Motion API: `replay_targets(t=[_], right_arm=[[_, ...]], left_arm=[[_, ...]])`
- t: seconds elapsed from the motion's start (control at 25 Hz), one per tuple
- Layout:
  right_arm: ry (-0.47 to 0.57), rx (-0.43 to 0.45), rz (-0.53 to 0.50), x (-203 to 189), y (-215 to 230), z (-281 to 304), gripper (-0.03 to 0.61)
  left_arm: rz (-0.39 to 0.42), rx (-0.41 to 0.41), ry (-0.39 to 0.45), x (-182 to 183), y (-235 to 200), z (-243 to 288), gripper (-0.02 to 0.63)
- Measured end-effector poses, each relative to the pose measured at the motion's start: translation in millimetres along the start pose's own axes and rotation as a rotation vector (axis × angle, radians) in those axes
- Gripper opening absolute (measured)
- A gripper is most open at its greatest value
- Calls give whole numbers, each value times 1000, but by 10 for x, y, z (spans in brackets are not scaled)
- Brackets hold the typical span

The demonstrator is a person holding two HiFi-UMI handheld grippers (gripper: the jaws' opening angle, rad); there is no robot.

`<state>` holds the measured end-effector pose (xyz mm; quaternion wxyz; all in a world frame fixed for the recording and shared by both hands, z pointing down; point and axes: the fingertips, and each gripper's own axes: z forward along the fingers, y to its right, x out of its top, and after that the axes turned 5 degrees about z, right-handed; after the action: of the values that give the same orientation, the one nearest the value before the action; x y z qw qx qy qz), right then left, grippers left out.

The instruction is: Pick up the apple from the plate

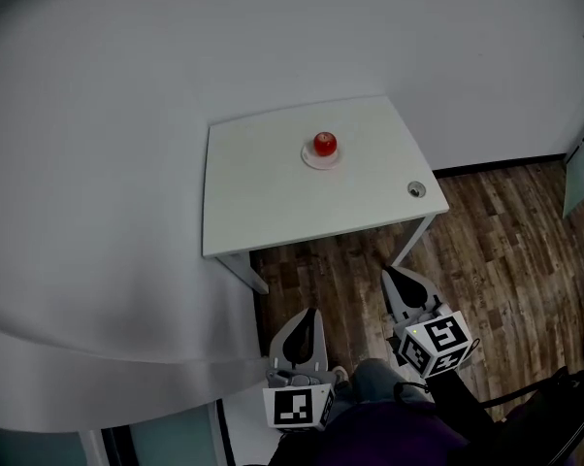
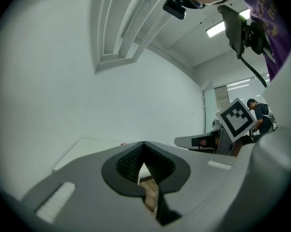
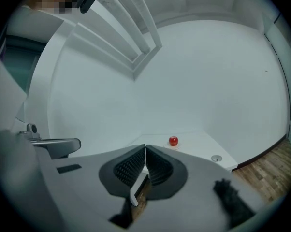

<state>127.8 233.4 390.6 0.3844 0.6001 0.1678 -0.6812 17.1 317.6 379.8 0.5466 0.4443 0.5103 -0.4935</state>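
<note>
Not started. Apple [image 1: 325, 144] on plate [image 1: 308, 159], on bench [image 1: 263, 202], far ahead of jaws. Left gripper [image 1: 308, 315] and right gripper [image 1: 391, 276]: jaws together, empty. To do: reach, grab, lift.

The red apple [image 1: 325, 144] sits, seemingly upright, on a small white plate [image 1: 309, 159].

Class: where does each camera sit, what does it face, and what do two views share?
Head view: on the person's head, looking down at table, plate, apple; both hand-held grippers show.
Left gripper view: on left hand-held gripper, faces wall; its shut jaws show.
Right gripper view: on right hand-held gripper, faces table; shut jaws show.
Shared: head and right gripper views show the apple.
</note>
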Motion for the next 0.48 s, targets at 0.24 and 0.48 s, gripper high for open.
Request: replay_targets(t=[0.24, 0.48], right_arm=[[12, -8, 0, 40, 179, 242, 11], [12, 23, -13, 161, 347, 677, 11]], left_arm=[[-16, 11, -23, -85, -127, 228, 6], [-25, 43, -22, -104, -311, 601, 6]])
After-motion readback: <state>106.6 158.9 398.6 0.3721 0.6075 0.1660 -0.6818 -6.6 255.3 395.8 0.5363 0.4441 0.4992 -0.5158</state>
